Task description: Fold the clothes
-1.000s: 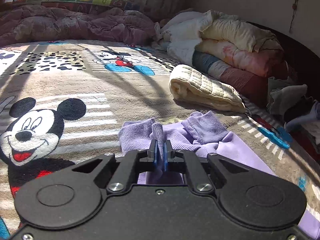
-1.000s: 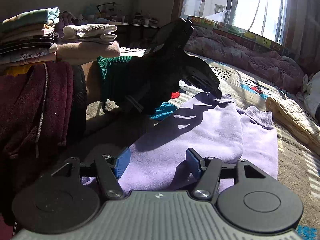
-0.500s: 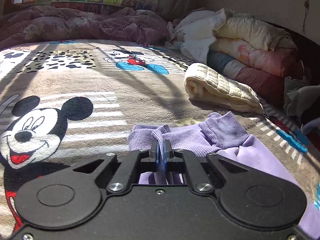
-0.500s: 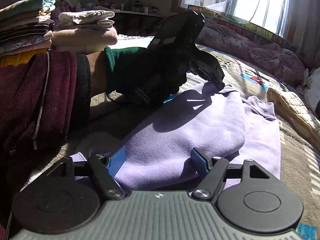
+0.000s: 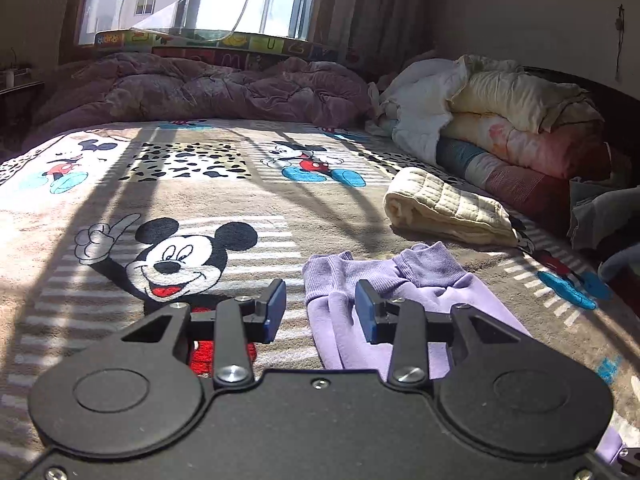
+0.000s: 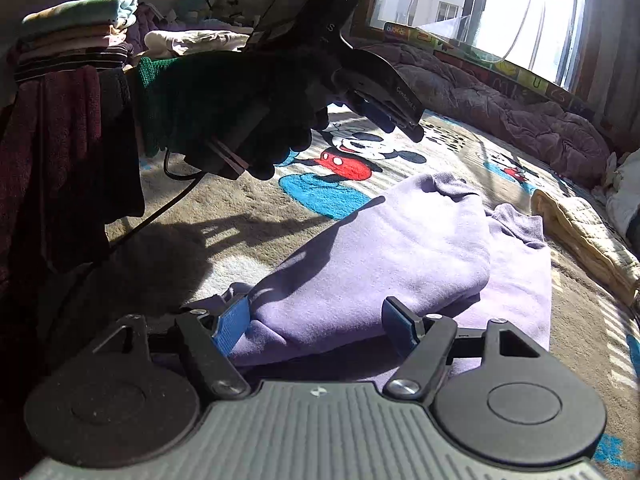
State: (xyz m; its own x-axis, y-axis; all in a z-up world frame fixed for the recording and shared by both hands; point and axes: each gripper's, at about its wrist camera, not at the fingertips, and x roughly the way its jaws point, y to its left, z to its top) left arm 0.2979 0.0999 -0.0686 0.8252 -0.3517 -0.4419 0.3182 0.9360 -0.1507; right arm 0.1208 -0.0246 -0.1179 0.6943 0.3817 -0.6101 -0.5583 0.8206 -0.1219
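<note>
A lilac sweatshirt lies on the cartoon-print blanket, one side folded over the body. Its two ribbed cuffs rest side by side at the far end. My left gripper is open and lifted just above and short of the cuffs, holding nothing. In the right wrist view that left gripper hangs in the air in a dark-gloved hand, over the blanket. My right gripper is open, its blue pads either side of the folded near edge of the sweatshirt.
A rolled cream quilted pad lies just beyond the cuffs. Piled duvets line the right side, a purple quilt lies under the window. Stacks of folded clothes stand behind the person's dark red sleeve.
My left gripper opened and let go of the sweatshirt cuff, then rose and drew back. The cuffs now lie flat. My right gripper stayed open by the near edge.
</note>
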